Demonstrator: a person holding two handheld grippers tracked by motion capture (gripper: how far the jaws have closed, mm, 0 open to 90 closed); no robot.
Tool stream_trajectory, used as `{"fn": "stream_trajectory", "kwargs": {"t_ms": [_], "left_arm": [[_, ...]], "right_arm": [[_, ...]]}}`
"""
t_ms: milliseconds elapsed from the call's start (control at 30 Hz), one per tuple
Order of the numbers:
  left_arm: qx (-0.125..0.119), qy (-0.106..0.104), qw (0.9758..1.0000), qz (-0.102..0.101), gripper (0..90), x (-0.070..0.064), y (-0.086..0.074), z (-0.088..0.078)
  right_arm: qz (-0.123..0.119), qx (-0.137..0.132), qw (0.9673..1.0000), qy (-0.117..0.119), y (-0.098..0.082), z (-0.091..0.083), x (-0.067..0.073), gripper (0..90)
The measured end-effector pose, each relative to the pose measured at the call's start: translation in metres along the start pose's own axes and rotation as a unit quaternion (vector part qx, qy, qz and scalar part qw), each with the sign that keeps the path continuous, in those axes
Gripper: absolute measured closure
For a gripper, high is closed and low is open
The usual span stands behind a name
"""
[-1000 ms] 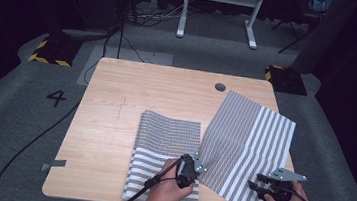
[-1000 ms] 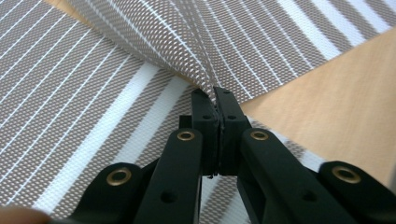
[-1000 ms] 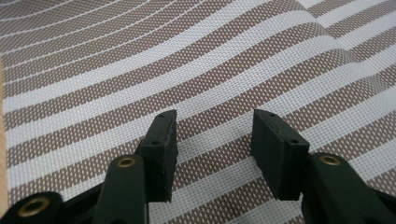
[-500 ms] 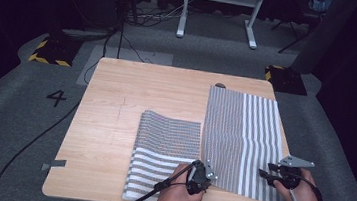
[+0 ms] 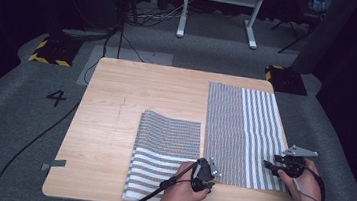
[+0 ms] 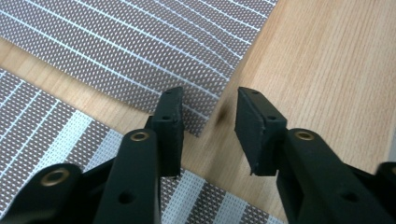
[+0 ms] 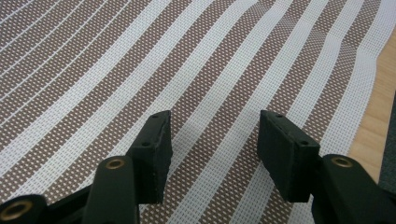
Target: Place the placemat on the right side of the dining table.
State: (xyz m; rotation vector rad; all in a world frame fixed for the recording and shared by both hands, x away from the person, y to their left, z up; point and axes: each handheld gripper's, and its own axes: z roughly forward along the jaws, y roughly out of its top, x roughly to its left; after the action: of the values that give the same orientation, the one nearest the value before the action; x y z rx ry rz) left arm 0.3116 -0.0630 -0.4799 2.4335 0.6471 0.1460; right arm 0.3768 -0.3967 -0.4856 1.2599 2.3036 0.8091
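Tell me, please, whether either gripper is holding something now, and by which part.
Nothing is held. The left gripper is open over the corner of the right mat; the right gripper is open above that mat's stripes.

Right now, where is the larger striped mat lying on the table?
In the high view, the larger striped mat lies flat on the right part of the wooden table, beside the smaller mat, with the right gripper at its near right corner.

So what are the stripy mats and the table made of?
The stripy mats look like woven plastic mesh: tiny open holes show in the left gripper view. The table looks like pale wood or wood-look laminate, with fine grain lines and a matte finish.
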Motion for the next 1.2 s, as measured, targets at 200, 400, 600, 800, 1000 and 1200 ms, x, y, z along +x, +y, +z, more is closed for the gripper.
{"fn": "stream_trajectory", "kwargs": {"t_ms": [200, 400, 600, 800, 1000, 1200], "left_arm": [[-0.001, -0.003, 1.0000, 0.003, 59.0, 0.001, 0.001, 0.000], [-0.001, 0.000, 1.0000, 0.003, 53.2, 0.000, 0.001, 0.001], [-0.017, 0.010, 0.9998, -0.002, 51.7, 0.002, 0.000, -0.007], [-0.036, 0.019, 0.9991, -0.010, 50.2, 0.008, -0.005, -0.022], [-0.044, 0.033, 0.9982, -0.022, 49.5, 0.016, -0.014, -0.034], [-0.048, 0.045, 0.9974, -0.029, 49.0, 0.023, -0.026, -0.051]], "right_arm": [[-0.017, 0.012, 0.9997, 0.013, 0.010, 0.007, -0.010, 44.1], [-0.017, 0.011, 0.9997, 0.012, 0.018, 0.015, -0.018, 43.6], [-0.012, 0.007, 0.9999, 0.008, 0.022, 0.019, -0.022, 42.7], [-0.015, -0.009, 0.9998, -0.007, 0.019, 0.019, -0.020, 44.5], [0.016, -0.019, 0.9997, -0.003, 0.013, 0.018, -0.022, 47.9], [0.026, -0.026, 0.9993, -0.007, 0.006, 0.013, -0.020, 49.3]]}}
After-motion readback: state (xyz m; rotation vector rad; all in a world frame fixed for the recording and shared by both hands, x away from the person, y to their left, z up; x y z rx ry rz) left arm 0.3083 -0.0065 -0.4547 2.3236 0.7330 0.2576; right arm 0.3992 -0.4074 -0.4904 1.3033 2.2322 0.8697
